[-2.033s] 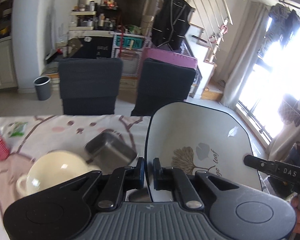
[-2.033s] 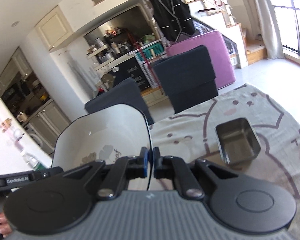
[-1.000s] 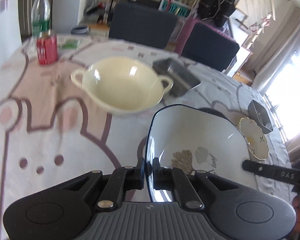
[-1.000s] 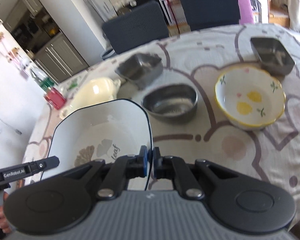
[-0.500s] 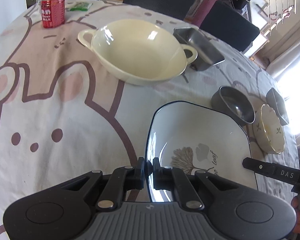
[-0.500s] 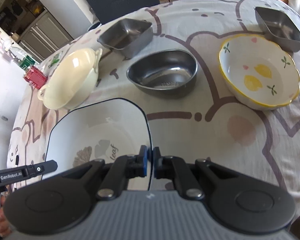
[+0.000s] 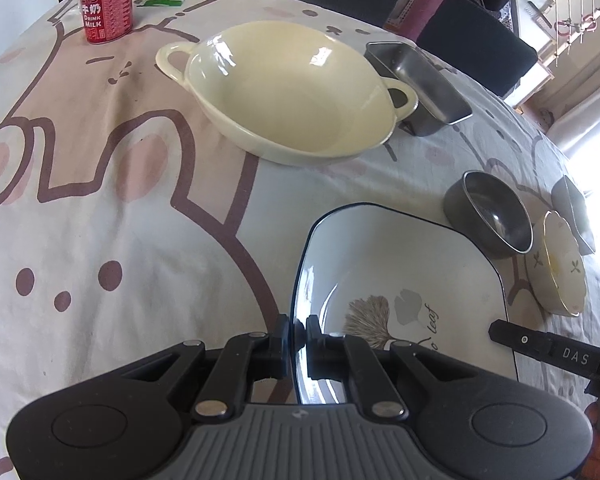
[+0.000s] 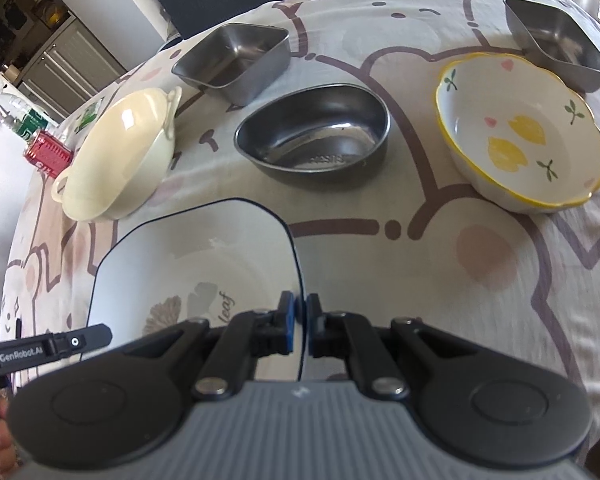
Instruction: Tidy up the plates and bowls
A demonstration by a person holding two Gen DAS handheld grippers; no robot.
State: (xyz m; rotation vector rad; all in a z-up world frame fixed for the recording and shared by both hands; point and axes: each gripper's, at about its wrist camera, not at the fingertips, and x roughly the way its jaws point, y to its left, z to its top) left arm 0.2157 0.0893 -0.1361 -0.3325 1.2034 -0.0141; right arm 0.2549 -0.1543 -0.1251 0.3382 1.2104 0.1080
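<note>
Both grippers, left (image 7: 297,336) & right (image 8: 302,312), pinch the big plate (image 7: 400,280) rims, low-mid frame. Prob heavy, slippery, breakable.

Each gripper, left (image 7: 298,342) and right (image 8: 299,322), is black with a grey ribbed middle, two round bumps, silver screws and blue pads (image 8: 287,322). White letters say "DAS" and "GenRobot.AI".

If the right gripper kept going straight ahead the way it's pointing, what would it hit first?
Likely the oval steel bowl. The right gripper, clamped on the square white plate, aims across bare tablecloth towards it. Depth is uncertain; tilted downward, it might meet the cloth first.
</note>
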